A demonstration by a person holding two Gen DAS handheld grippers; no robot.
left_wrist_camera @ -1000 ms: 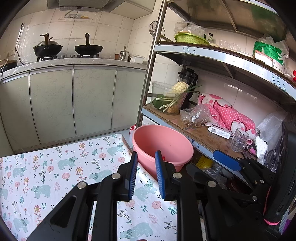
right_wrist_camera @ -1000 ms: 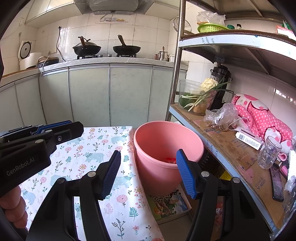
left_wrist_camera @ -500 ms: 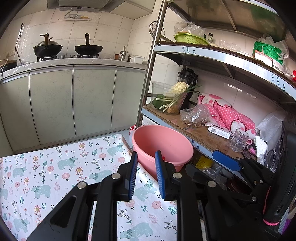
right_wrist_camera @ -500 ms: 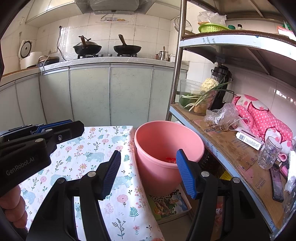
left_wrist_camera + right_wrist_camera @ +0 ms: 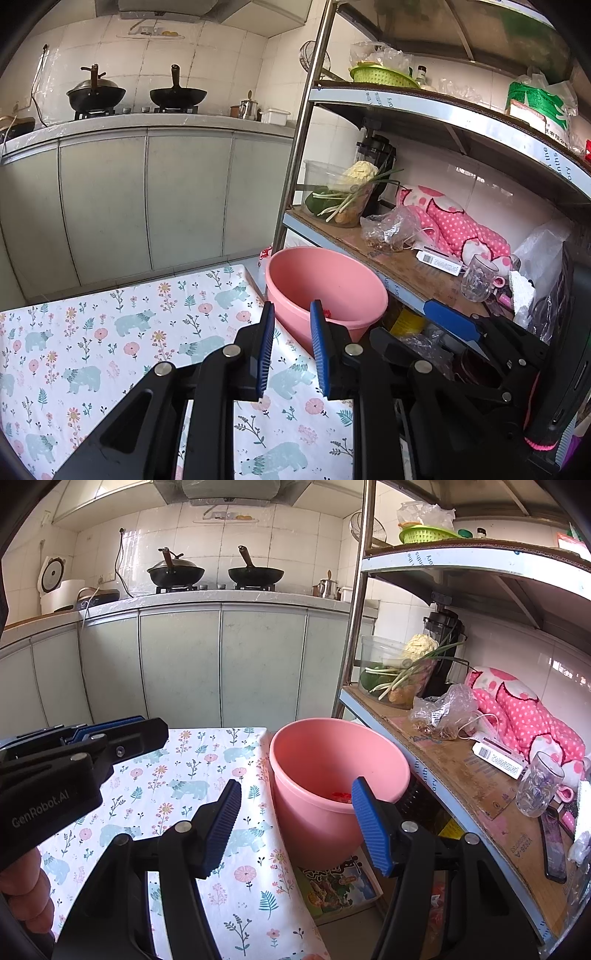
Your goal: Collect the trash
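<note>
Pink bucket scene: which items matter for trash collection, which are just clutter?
Job:
pink bucket
red scrap in it
left claw, empty
right claw, empty

Lying about:
woks
vegetable container
glass mug
pink dotted cloth

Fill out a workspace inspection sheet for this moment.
Surface: floral bear-print tablecloth, no trash seen on it.
Job's things: round pink plastic bucket beside the table, something red inside.
Clutter: shelf holds clear glass jar, crumpled clear plastic bag, pink polka-dot cloth.
Grippers: left gripper jaws narrowly apart, empty; right gripper jaws wide, empty.
Cables: thin white cable on shelf.
Surroundings: two black woks on stove.
</note>
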